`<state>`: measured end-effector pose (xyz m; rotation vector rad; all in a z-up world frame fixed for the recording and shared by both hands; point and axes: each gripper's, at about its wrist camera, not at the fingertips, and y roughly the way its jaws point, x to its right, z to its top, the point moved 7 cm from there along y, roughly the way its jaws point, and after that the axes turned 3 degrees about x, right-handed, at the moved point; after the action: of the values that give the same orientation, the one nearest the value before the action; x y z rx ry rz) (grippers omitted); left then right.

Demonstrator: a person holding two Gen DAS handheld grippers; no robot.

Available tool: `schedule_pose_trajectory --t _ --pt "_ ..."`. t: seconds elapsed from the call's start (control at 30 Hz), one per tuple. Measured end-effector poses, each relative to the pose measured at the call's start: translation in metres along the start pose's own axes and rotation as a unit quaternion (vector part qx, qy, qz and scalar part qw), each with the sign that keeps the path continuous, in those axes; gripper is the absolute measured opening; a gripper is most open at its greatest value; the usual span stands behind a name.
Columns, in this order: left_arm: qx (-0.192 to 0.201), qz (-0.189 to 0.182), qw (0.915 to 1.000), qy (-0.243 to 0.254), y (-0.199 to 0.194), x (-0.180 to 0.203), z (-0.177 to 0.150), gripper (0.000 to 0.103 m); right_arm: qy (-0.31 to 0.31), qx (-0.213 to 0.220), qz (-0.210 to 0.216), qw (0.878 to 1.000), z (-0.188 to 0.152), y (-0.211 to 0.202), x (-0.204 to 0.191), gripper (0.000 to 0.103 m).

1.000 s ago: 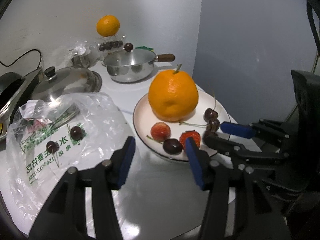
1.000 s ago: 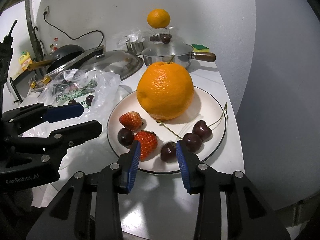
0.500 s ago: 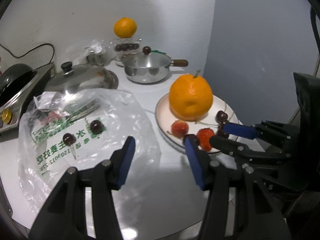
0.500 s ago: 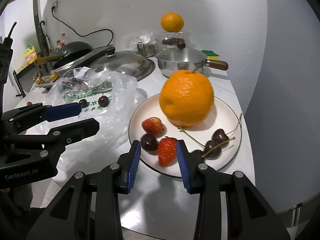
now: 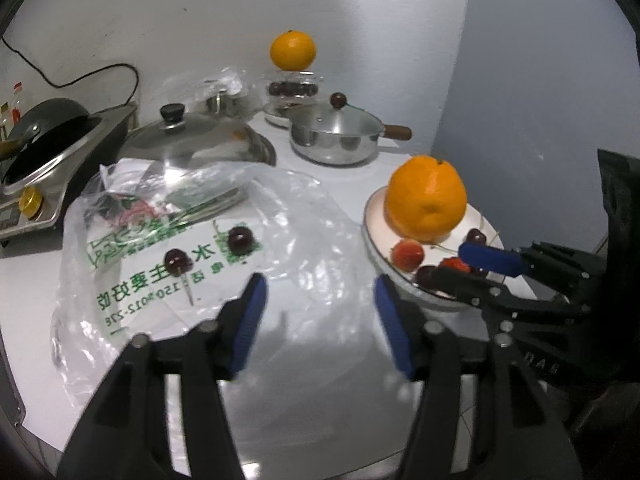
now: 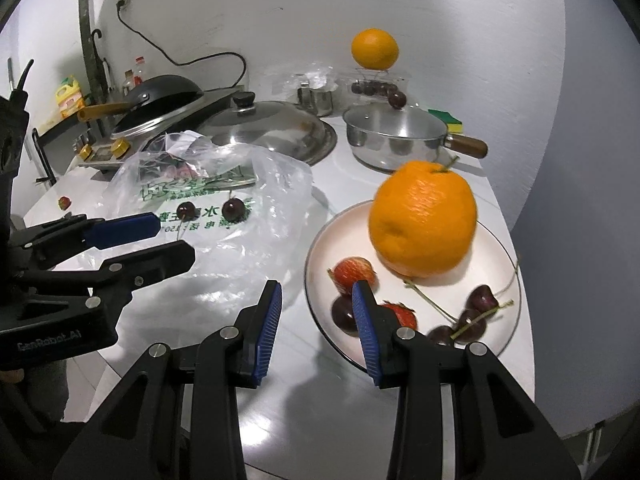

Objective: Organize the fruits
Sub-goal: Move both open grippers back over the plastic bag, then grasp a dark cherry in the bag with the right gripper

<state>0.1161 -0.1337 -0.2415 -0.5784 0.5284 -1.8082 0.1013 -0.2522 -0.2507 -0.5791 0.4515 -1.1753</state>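
Observation:
A white plate [image 6: 500, 248] [image 5: 374, 216] holds a large orange [image 6: 424, 220] [image 5: 426, 198], two strawberries [image 6: 354, 272] and several dark cherries [image 6: 482, 298]. Two cherries [image 5: 240, 240] [image 6: 232, 209] lie on a clear plastic bag [image 5: 304, 240] [image 6: 264, 216] left of the plate. My left gripper [image 5: 318, 312] is open and empty above the bag's near edge. My right gripper [image 6: 316, 320] is open and empty at the plate's near left rim; its right finger hides part of a strawberry.
At the back stand a steel pan [image 6: 394, 136], a domed lid [image 6: 268, 128], a wok on a stove [image 6: 160, 98], and a second orange [image 6: 374, 48] on a clear box of cherries. A small strawberry [image 6: 64, 202] lies far left. The counter edge runs close on the right.
Both grippers have swung left, away from the plate toward the bag. The plate now sits further right in both views. Both stay open and empty.

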Motion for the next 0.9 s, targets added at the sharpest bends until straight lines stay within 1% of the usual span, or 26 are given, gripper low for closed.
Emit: schedule_pose_trajectory --t 0.07,0.47,0.9 --pt "0.004 0.004 1.0000 -0.006 -0.003 -0.009 0.001 0.073 0.000 0.001 0.002 1.000 0.003 0.003 -0.005 0.039" --pt "0.007 0.033 0.9989 -0.032 -0.012 -0.059 -0.002 0.073 -0.024 -0.005 0.025 0.999 0.020 0.026 -0.045 0.039" --pt "0.012 0.051 0.9973 -0.051 -0.014 -0.096 -0.001 0.073 -0.044 -0.013 0.036 0.998 0.033 0.048 -0.077 0.039"
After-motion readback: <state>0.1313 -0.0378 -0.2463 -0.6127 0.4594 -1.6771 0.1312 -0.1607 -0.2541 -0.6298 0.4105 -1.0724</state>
